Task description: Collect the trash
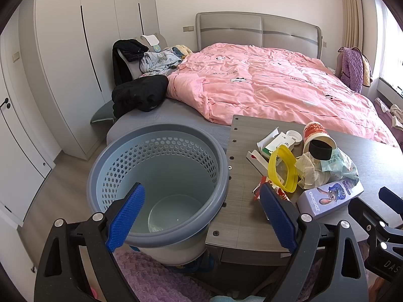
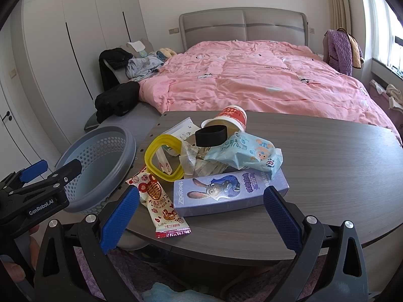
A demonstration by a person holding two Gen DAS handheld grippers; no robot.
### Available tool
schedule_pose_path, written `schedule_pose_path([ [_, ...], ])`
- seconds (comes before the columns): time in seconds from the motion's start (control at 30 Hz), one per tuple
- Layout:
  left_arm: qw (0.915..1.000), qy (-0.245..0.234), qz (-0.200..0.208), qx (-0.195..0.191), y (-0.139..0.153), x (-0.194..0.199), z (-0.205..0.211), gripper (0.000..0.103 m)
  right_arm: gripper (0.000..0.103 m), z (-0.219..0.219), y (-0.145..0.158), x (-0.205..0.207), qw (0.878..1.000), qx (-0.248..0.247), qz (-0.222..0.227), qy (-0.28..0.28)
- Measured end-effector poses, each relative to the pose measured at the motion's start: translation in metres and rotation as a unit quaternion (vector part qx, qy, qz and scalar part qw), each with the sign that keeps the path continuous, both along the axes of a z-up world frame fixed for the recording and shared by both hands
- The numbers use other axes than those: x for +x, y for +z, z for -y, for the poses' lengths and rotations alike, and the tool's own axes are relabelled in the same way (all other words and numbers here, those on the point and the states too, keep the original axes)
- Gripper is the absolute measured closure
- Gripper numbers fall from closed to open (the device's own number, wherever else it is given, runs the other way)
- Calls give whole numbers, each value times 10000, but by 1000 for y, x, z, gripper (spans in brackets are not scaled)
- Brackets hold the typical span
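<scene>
A pile of trash lies on the grey wooden table (image 2: 327, 176): a purple cartoon box (image 2: 230, 192), a red-and-white snack wrapper (image 2: 161, 206), a yellow plastic ring (image 2: 163, 157), a light blue wrapper (image 2: 245, 154), crumpled paper (image 2: 195, 162) and a tipped red-and-white paper cup (image 2: 230, 119). A grey perforated bin (image 1: 161, 183) stands at the table's left edge, empty. My left gripper (image 1: 201, 216) is open and empty, over the bin's near rim. My right gripper (image 2: 199, 216) is open and empty, just before the purple box and snack wrapper.
A bed with a pink duvet (image 1: 264, 83) lies behind the table, with black clothes (image 1: 138, 95) at its left corner. White wardrobes (image 1: 75, 63) line the left wall. A purple rug (image 1: 151, 276) covers the floor under the grippers.
</scene>
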State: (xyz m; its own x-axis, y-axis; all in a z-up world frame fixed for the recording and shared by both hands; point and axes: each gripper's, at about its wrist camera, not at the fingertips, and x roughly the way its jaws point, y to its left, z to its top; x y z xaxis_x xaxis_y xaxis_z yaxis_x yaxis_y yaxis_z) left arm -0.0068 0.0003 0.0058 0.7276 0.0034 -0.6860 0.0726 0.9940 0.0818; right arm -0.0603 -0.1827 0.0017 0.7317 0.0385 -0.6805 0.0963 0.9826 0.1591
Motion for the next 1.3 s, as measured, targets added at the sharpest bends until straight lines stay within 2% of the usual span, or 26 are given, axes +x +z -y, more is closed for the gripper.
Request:
schedule_pose_path([
  [0.97, 10000, -1, -1, 4, 0, 0, 1, 15, 6, 2, -2, 0, 10000, 51, 3, 7],
  [1.3, 9999, -35, -157, 24, -15, 1, 2, 15, 6, 12, -14, 1, 9996, 165, -209, -55],
])
